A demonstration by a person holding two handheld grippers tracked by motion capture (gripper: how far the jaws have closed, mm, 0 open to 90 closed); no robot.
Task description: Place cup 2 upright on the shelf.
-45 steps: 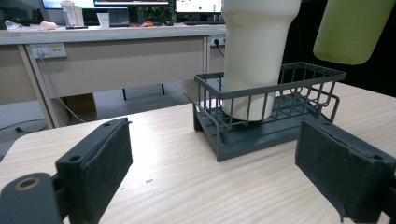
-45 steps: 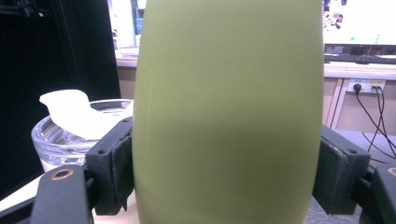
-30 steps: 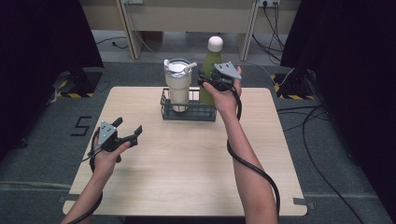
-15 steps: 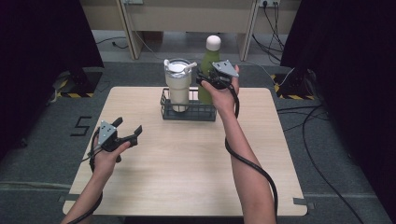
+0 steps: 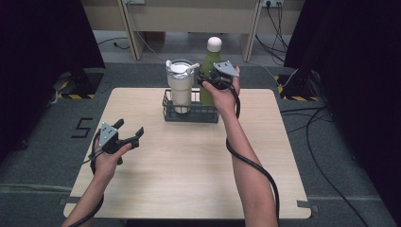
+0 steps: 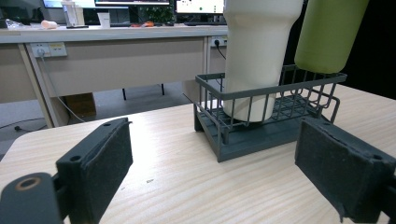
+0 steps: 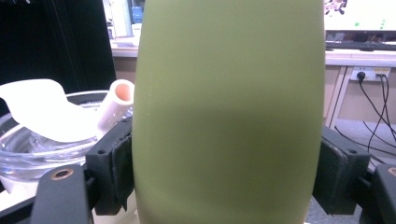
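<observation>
While the right gripper (image 5: 213, 81) is clamped on the green bottle (image 7: 229, 112), the lifting out of the wire basket (image 5: 191, 114) seems to be only in its first part. In the right gripper view both pads press on the two sides of the bottle's body, so the grasp looks complete and firm. In the left gripper view the bottom of the green bottle hangs above the basket rim, near the far right corner, and it does not touch the basket floor; from this one can judge that the bottle is already raised out but not yet carried away. In the high view the bottle stands upright above the right half of the basket, with its white cap (image 5: 214, 44) on top.

The white tumbler (image 5: 180, 87) with the clear lid and straw stays in the left half of the basket, just beside the bottle.

The left gripper (image 5: 126, 135) rests low over the left part of the table (image 5: 189, 179), well apart from the basket, with its jaws spread wide and nothing between them.

What is left, probably: to move the bottle clear of the basket, set it down on the bare wood and release it. The tumbler may come after; this cannot be told.
</observation>
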